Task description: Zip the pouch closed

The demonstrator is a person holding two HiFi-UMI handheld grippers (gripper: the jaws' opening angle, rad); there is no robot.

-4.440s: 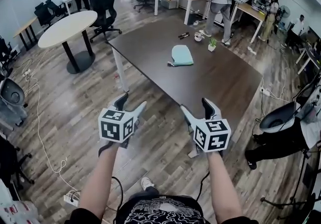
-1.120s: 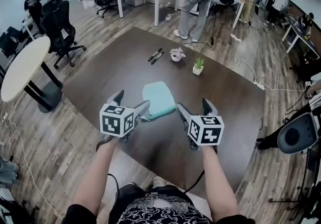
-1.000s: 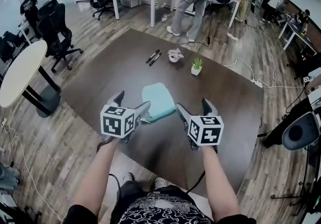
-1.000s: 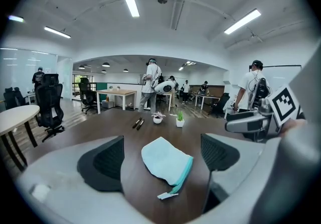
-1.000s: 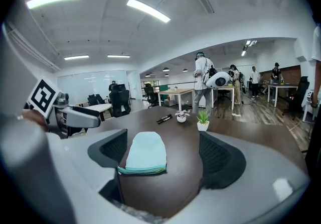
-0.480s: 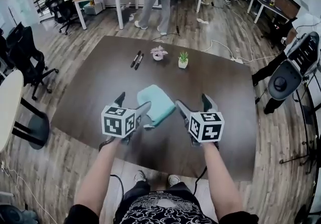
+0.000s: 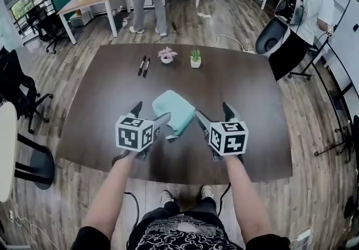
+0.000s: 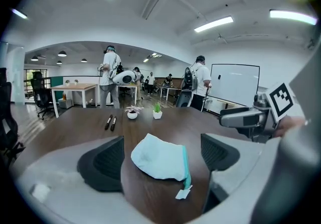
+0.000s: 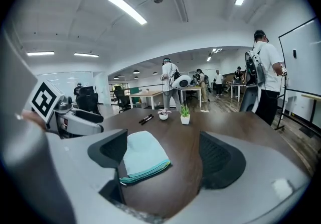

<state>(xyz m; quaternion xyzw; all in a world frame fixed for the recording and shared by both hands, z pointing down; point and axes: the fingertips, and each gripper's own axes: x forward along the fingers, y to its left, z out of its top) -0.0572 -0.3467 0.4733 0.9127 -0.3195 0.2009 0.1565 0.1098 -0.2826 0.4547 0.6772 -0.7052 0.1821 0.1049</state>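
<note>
The pouch [image 7: 175,110] is our landmark. It lies flat on the dark table [image 7: 247,103], and both grippers hang just on the near side of it, one at each side, not touching it.

The left gripper [image 7: 150,114] has its jaws spread wide. In its own view the pouch shows in the gap between them, but ahead on the table, so nothing is held. The right gripper [image 7: 213,113] is spread just as wide and is also empty. From it the pouch lies ahead and a little to the left.

The teal zipper [image 9: 145,172] runs along the pouch's near-right edge, and this is the long axis that matters. From the right gripper it lies almost crosswise, and from the left gripper it runs away along the pouch's right side. The small white pull tab [image 8: 183,193] sits at the near end of this edge, between the two grippers. We judge it slightly closer to the left one. We cannot tell how far the zipper is already shut.

The next step, we think, is to pin the cloth with one gripper while the other pinches the tab and draws it along this edge.
</note>
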